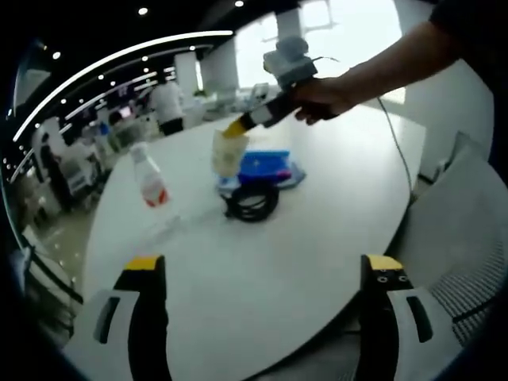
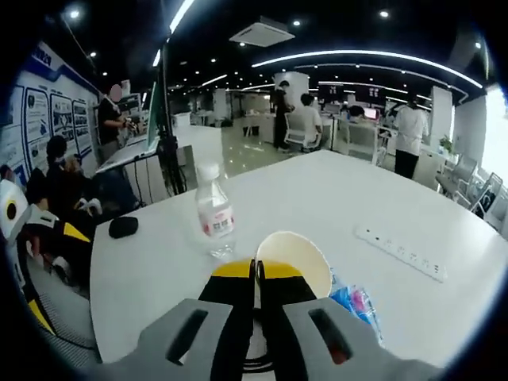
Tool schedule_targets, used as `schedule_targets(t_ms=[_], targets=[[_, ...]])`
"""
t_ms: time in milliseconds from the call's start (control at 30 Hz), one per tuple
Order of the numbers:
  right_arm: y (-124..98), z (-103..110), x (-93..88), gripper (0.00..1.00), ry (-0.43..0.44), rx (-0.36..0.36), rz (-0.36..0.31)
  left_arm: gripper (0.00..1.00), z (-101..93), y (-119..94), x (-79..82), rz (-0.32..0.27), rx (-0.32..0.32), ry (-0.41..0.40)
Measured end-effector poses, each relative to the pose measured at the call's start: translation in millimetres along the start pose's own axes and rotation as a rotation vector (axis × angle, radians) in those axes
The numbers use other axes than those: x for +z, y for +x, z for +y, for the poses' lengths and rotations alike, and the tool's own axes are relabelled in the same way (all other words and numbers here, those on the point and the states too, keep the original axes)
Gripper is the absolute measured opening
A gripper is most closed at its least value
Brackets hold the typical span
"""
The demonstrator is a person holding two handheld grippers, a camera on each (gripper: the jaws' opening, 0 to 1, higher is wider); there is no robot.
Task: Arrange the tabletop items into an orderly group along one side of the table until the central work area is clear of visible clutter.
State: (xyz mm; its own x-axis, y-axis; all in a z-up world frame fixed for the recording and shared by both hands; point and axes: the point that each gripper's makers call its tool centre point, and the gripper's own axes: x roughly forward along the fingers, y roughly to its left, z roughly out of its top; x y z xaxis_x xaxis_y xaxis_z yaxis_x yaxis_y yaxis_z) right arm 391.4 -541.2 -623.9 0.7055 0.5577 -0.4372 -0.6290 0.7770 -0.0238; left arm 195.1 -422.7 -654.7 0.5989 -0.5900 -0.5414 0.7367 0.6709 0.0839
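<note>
The right tool pinches the rim of a paper cup, holding it over the white worktop just above a blue packet and a black cable coil. A water bottle stands just to its left. The left tool hangs near the worktop's near edge, jaws wide apart and empty. A white power strip lies to the right.

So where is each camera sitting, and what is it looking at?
Left gripper view: rides low at the table edge, looking across at the bottle, cup and right gripper; own open fingers show.
Right gripper view: rides over the table, facing the office; own fingers pinch the cup's rim.
Shared: cup, bottle, table.
</note>
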Motion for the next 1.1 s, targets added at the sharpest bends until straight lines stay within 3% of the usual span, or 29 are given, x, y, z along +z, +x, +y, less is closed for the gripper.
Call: schedule_targets(t_ms=[300,733,1100], targets=[[15.6,2.5,-5.7,0.0,-0.07,0.013,0.026,0.97,1.4,-0.3,-1.4,0.008,0.004,0.003],[33.8,0.6,-3.2,0.0,-0.106,0.008,0.021,0.97,0.9,1.5,-4.6,0.033,0.008,0.026],[55.4,16.8,-9.4,0.0,-0.198,0.062,0.06,0.95,0.1,3.1,-5.9,0.043,0.003,0.024]])
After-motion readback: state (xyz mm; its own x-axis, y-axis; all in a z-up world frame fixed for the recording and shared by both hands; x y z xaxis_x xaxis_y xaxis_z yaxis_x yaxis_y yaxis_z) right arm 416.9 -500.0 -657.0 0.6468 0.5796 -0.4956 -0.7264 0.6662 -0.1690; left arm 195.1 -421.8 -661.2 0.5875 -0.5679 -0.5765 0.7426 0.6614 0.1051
